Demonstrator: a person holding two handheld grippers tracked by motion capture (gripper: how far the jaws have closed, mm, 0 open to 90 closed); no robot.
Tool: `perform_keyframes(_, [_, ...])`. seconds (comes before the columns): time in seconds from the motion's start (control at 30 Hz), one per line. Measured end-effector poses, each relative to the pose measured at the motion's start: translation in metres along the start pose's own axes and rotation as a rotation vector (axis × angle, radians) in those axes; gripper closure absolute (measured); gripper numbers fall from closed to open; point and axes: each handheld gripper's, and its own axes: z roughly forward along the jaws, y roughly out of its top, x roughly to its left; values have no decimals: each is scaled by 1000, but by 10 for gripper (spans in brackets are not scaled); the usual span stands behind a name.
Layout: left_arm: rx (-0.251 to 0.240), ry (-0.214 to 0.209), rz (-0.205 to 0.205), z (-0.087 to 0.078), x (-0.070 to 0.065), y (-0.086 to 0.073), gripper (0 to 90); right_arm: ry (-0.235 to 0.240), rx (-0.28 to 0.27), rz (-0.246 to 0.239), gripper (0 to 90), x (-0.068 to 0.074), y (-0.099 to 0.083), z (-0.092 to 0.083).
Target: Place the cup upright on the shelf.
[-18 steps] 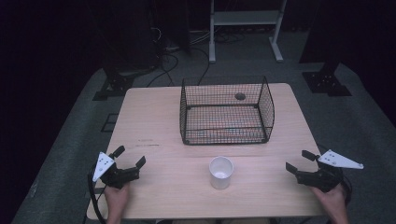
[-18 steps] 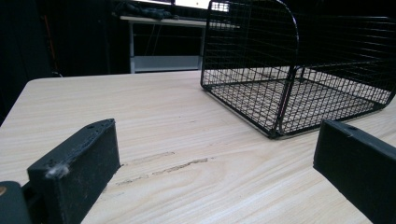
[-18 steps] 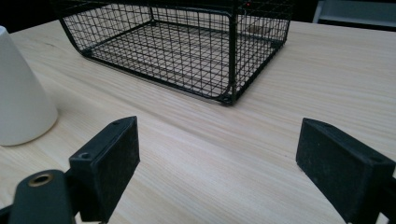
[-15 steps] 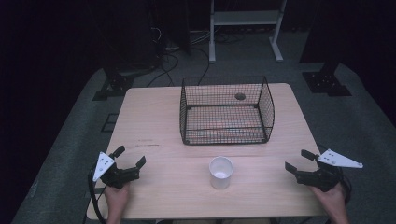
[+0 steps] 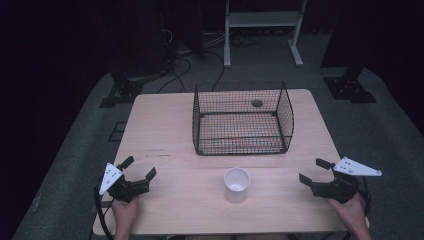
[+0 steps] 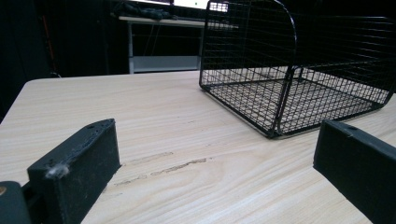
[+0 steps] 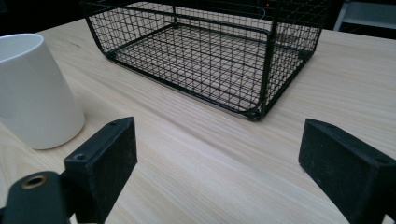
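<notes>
From the high view, the white cup [image 5: 236, 184] stands upright on the table [image 5: 165, 130], near its front edge and midway between the two hands, well apart from both. The left hand-held gripper [image 5: 138, 169] sits at the near left, the right hand-held gripper [image 5: 314, 171] at the near right, each with jaws spread and nothing between them. Behind the cup stands the wire basket [image 5: 241, 119].

Left gripper view: the left hand-held gripper [image 6: 215, 154] is released, jaws wide over bare table wood, basket [image 6: 299, 70] ahead and to the right.

Right gripper view: the cup [image 7: 32, 88], plain, glossy and slightly tapered, stands off to the left beyond the left jaw, not touching it. The right hand-held gripper [image 7: 217, 158] is released too, grasping nothing; basket [image 7: 210, 51] straight ahead.
</notes>
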Motion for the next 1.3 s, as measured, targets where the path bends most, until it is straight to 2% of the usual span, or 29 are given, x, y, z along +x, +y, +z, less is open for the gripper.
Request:
perform_keyframes(0.43, [0,1,0,0,0,0,0,75,15,-41,79,12,15,6])
perform_keyframes(1.3, [-4,1,2,0,0,0,0,172,46,-87,31,33,28,19])
